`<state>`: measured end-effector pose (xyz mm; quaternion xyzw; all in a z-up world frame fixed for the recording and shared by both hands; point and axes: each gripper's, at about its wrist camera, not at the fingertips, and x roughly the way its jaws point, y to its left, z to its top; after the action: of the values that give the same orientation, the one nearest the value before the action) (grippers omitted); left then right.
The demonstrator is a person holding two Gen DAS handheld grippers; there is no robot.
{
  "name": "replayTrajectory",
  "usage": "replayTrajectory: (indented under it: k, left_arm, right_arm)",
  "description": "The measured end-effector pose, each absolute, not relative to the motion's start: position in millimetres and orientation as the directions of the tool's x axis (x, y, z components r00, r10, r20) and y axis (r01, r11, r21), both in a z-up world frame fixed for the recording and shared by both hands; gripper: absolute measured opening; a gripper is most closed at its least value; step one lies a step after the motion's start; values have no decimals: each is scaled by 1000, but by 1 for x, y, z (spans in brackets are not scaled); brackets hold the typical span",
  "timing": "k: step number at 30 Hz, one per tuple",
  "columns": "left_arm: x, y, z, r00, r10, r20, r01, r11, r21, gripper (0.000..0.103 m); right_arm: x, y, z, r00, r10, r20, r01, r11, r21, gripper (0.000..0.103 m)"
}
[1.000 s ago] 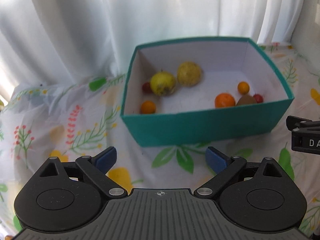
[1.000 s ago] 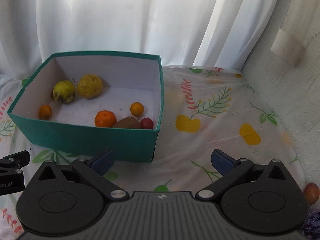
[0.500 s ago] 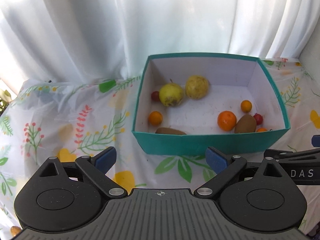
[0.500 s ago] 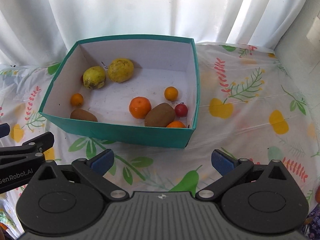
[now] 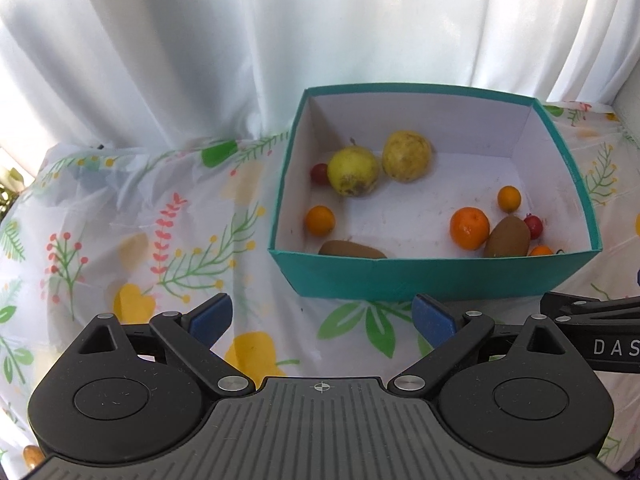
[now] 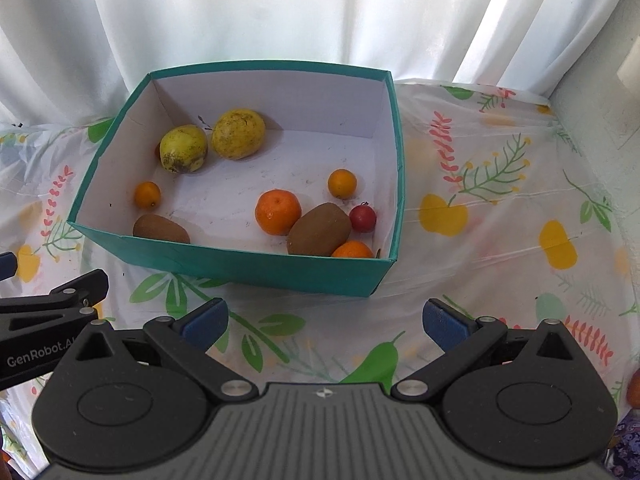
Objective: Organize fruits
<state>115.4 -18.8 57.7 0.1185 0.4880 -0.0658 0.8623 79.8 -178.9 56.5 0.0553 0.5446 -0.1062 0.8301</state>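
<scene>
A teal box [image 6: 256,264] sits on the tabletop [image 6: 500,248], which is covered by a floral plastic cloth, with a white curtain [image 6: 280,12] hanging just behind it. All the fruit in plain view lies inside the box: 2 yellow fruits [image 6: 238,134] touching each other at the back left, a small orange [image 6: 147,195] by the left wall, a kiwi [image 6: 160,231] against the near wall, and toward the right a mandarin [image 6: 277,212], a second kiwi [image 6: 319,229], a red fruit [image 6: 363,219], another small orange [image 6: 342,183] and an orange piece [image 6: 352,250] tucked in the near right corner. The left gripper [image 5: 320,316] and the right gripper [image 6: 325,320] both hover short of the box, fingers spread wide and holding nothing. The box's near wall stands between each gripper and the fruit. The left view alone shows a second red fruit [image 5: 319,173] behind the left yellow one, where the right view catches only a sliver. The right view alone shows an orange object [image 6: 633,390] at the far right edge, cut off by the frame.
</scene>
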Motion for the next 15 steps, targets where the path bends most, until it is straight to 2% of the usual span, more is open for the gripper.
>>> replayTrajectory:
  k: [15]
  left_arm:
    - [128, -25, 44, 480, 8, -877, 248, 958, 144, 99]
  right_arm:
    - [90, -182, 45, 352, -117, -929, 253, 967, -26, 103]
